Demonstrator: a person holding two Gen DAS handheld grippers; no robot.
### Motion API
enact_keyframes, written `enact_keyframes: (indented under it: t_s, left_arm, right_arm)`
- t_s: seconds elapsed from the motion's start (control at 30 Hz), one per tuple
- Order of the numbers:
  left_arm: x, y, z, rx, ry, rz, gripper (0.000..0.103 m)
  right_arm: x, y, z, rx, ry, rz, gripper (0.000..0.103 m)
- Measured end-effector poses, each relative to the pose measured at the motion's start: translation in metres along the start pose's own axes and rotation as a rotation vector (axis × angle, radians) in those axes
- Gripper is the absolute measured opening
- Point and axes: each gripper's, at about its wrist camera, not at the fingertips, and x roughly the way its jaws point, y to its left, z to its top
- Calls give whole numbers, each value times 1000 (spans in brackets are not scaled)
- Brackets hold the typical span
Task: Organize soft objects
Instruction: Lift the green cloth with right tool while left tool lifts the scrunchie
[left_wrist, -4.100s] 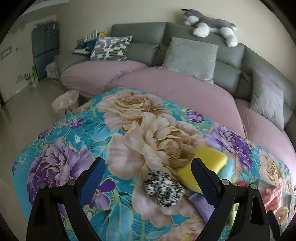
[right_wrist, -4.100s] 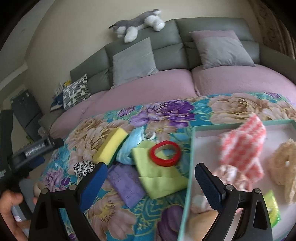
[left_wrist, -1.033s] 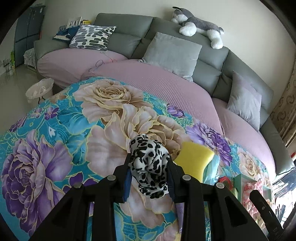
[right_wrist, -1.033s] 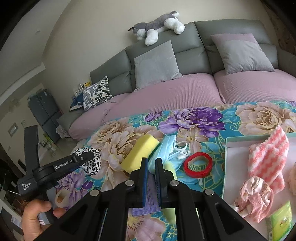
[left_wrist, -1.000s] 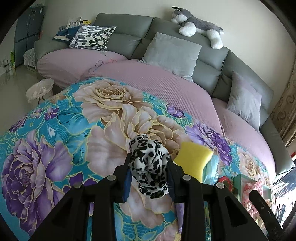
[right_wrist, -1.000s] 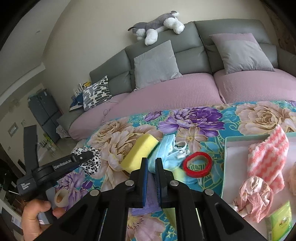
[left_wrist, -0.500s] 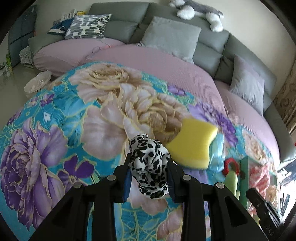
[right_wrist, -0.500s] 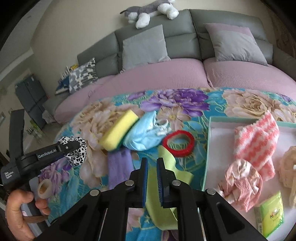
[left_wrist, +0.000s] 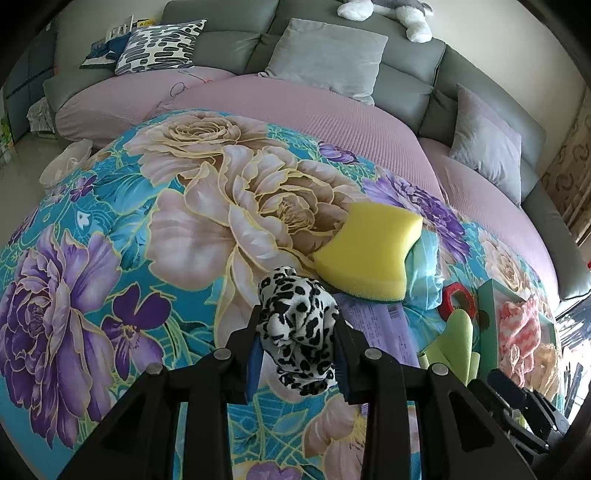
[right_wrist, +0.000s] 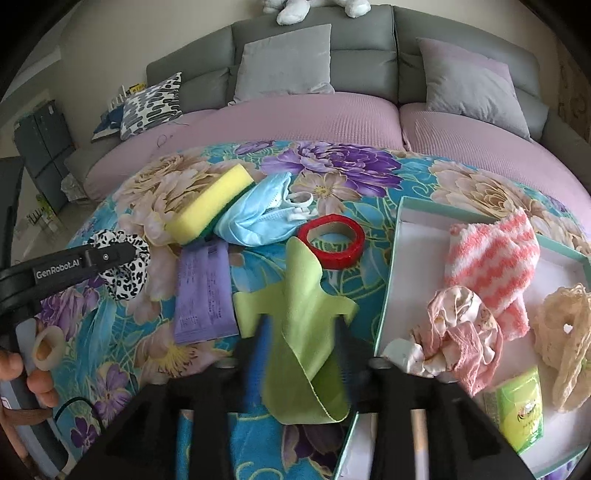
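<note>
The left gripper (left_wrist: 298, 349) is clamped on the leopard-print scrunchie (left_wrist: 300, 334), lifted clear of the floral cloth (left_wrist: 110, 229); the right gripper (right_wrist: 300, 345) has just been opening, its jaws now astride the lime-green cloth (right_wrist: 299, 325), though motion blur hides whether the pads touch it. I'd judge this a pick-up step; next, close on the cloth, then carry both to the tray (right_wrist: 389, 288) just right of it.

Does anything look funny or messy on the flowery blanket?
Yes. The green cloth is crumpled and bunched up between the right hand-held gripper jaws, which have just been opening. A blue face mask lies squashed against the yellow sponge. Several soft things are already in the tray.
</note>
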Motion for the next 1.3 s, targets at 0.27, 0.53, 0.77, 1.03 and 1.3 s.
enact_keyframes:
  t_s: [0.27, 0.53, 0.77, 1.03, 1.3]
  left_arm:
    - [5, -3, -1, 11, 14, 4, 34]
    - [10, -2, -2, 8, 30, 6, 35]
    - [12, -2, -2, 7, 37, 9, 35]
    - [12, -2, -2, 8, 38, 11, 35]
    - [12, -3, -2, 9, 39, 12, 35]
  right_arm:
    - [13, 6, -6, -25, 56, 13, 52]
    - [23, 17, -11, -73, 96, 6, 52]
    - [30, 32, -17, -147, 132, -41, 52]
    - [30, 31, -17, -141, 117, -66, 43]
    - [28, 17, -12, -75, 78, -74, 15]
